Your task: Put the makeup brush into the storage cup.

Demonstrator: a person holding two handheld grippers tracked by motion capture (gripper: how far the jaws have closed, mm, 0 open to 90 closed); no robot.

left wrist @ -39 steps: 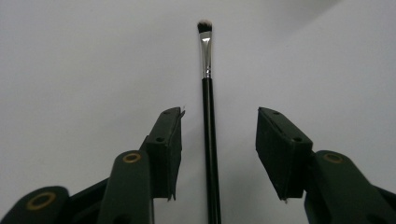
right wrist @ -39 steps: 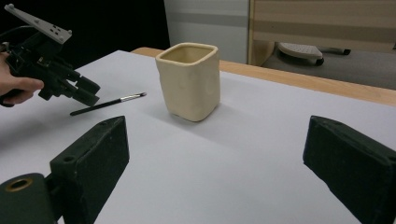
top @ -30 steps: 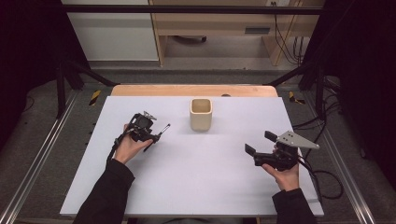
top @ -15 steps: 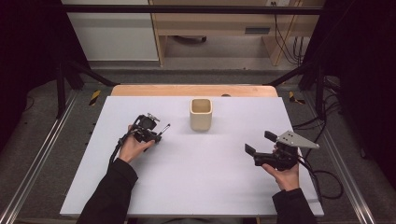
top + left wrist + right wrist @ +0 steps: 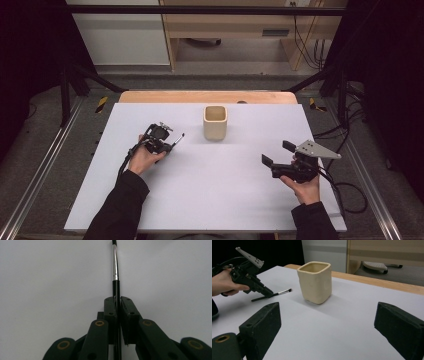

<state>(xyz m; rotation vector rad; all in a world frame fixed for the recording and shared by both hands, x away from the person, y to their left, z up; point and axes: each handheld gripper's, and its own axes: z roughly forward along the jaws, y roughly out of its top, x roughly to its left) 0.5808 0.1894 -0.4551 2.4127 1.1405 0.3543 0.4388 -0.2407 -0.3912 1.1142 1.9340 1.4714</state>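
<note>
The left gripper [image 5: 170,146] has just been closing and now its jaws pinch the handle of a thin brush [image 5: 115,267], which lies low over the white table [image 5: 210,200], to the left of the beige cup [image 5: 215,122]. The grasp seems done, while lifting the brush and bringing it to the cup is probably left; the right gripper [image 5: 277,154] waits with jaws wide apart at the near right, holding nothing

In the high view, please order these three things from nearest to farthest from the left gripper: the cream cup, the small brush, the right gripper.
1. The small brush: clamped between the jaws of the left gripper, its tip pointing toward the cup.
2. The cream cup: upright at table centre, just beyond the brush tip.
3. The right gripper: far across, on the table's right side.
</note>
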